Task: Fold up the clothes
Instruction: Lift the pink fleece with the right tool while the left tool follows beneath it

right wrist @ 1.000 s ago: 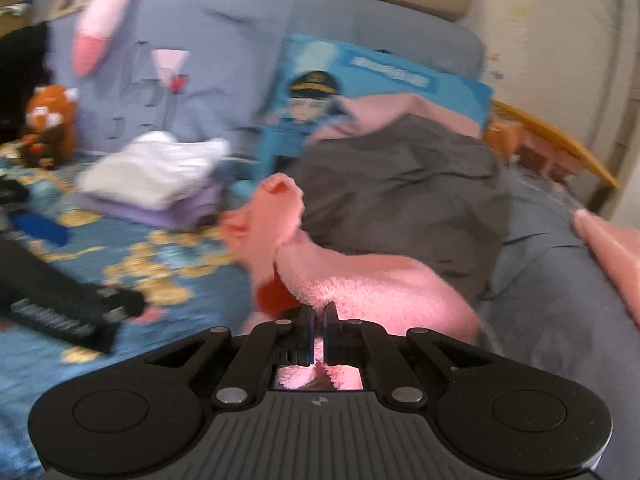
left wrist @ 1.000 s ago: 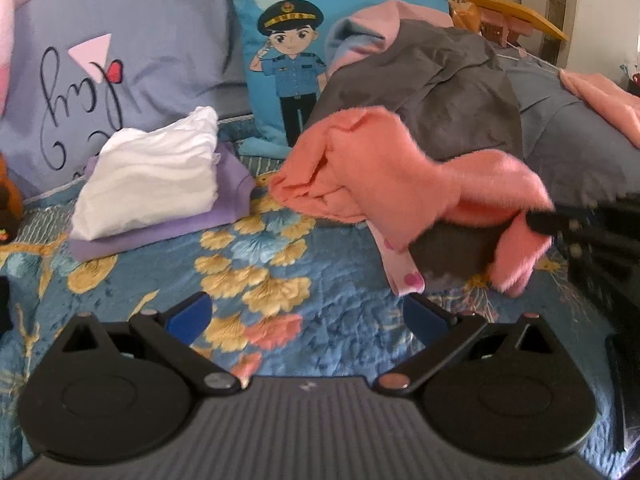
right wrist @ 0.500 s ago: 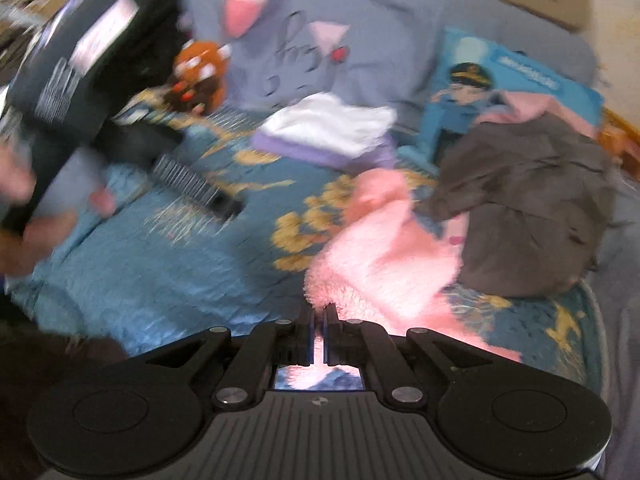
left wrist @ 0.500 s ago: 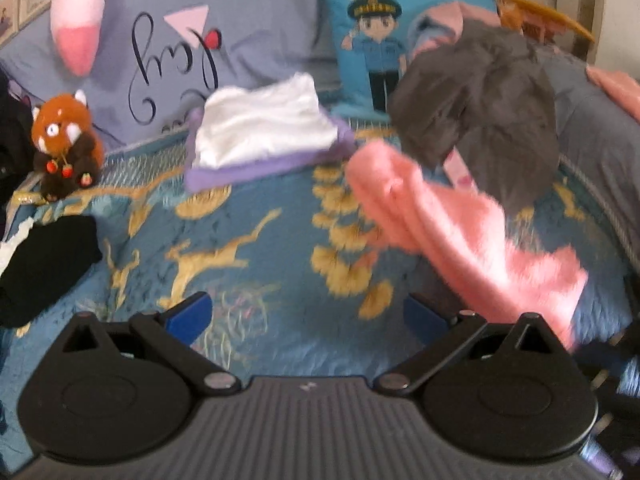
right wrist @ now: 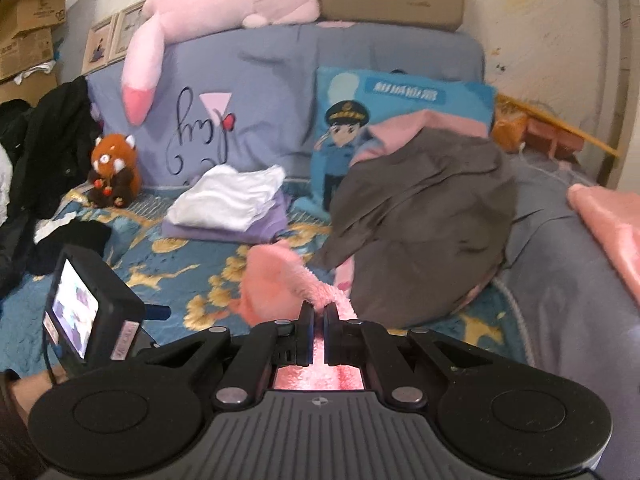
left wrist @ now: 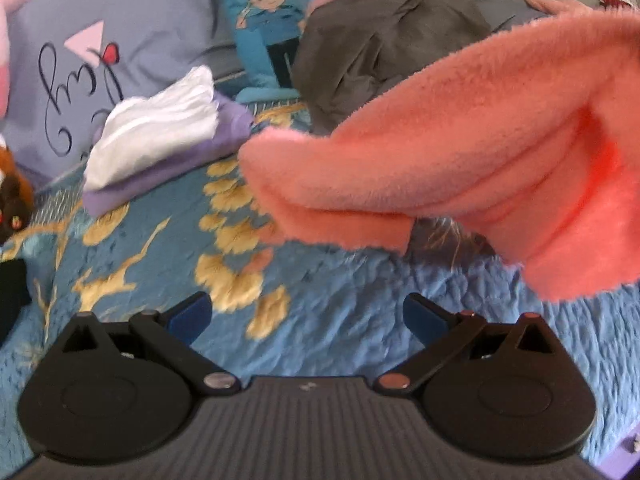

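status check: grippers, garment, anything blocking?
Right gripper shut on pink fleece garment, held above the quilt. Left gripper open, empty. Grey garment pile close behind.

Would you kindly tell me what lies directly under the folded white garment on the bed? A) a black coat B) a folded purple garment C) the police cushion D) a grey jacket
B: the white garment rests on a folded purple garment, both views show it.

pink fleece garment cropped right, perhaps blurred
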The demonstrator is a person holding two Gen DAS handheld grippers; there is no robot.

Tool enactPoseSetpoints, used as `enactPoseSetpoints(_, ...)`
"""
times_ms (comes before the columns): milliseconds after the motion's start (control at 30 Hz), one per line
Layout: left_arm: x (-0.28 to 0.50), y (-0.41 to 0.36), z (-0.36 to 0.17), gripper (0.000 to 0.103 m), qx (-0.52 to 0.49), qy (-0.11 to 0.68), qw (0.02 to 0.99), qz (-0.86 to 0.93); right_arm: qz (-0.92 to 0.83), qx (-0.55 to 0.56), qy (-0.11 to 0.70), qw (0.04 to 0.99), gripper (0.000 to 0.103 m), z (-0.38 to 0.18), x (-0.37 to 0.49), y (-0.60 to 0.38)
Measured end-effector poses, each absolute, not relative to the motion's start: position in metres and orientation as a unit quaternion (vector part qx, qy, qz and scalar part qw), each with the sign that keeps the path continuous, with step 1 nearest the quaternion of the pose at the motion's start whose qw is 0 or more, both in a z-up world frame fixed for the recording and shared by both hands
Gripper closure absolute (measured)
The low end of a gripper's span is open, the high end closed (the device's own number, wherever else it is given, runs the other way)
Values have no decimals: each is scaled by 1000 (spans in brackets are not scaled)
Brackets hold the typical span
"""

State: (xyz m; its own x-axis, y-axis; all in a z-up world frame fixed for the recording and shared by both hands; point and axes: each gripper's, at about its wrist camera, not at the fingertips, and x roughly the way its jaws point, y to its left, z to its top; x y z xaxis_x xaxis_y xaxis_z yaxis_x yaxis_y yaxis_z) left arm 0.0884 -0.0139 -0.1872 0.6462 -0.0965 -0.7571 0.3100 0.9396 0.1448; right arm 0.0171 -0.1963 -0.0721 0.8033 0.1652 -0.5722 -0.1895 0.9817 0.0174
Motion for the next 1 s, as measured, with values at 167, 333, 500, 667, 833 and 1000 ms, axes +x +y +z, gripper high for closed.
enactPoseSetpoints(167,106,-28,-192,0,108,391,905,-129,70,-13,305,950,98,-72,23,-215)
enactPoseSetpoints(333,114,-40,-201,0,105,371,912,-143,72,5,286,955,98,-58,23,-227)
enactPoseSetpoints(500,118,-52,-220,0,135,346,920,-125,66,1,263,962,97,-44,24,-231)
enactPoseSetpoints(667,116,-59,-233,0,150,319,922,-158,57,4,273,960,96,-49,28,-237)
enactPoseSetpoints(833,120,-70,-248,0,191,308,916,-173,53,14,303,951,95,-69,28,-240)
enactPoseSetpoints(1000,121,-73,-253,0,203,304,911,-190,39,25,352,935,84,-110,17,-242)
